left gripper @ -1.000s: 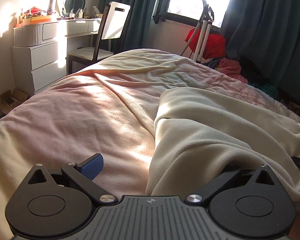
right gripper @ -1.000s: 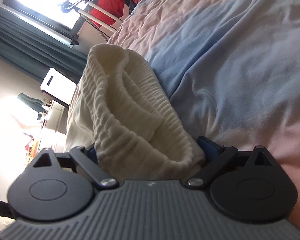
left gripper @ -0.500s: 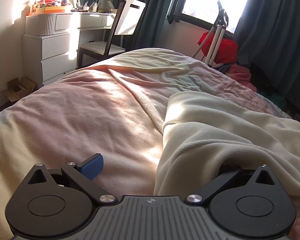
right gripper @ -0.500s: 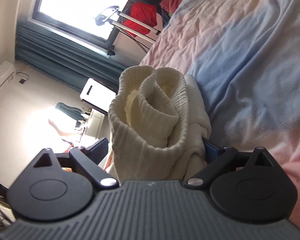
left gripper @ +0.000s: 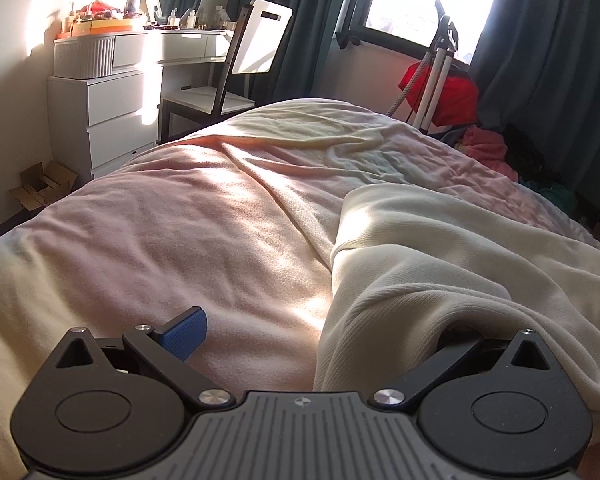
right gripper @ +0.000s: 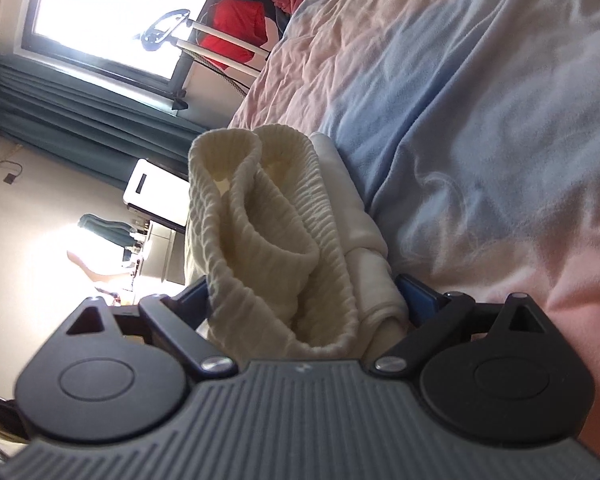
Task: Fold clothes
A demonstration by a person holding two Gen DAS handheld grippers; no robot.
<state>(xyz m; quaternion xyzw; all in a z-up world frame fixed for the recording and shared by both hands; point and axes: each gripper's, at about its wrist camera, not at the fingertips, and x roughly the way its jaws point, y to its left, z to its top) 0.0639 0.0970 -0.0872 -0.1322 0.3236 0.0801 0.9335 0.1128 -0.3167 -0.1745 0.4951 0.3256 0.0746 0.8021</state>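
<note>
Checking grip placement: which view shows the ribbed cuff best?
Right wrist: the ribbed cuff fills the centre, bunched between the right hand-held gripper fingers. Left wrist shows only the garment body, no cuff.

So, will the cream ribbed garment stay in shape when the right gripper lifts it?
Probably not. The cream ribbed garment bunches in soft folds at the right gripper, so it looks floppy. It drapes over the bed, so free parts would likely sag. The knit texture suggests little slipping.

Cream ribbed garment (right gripper: 268,240), pink-blue blanket (right gripper: 480,128)
</note>
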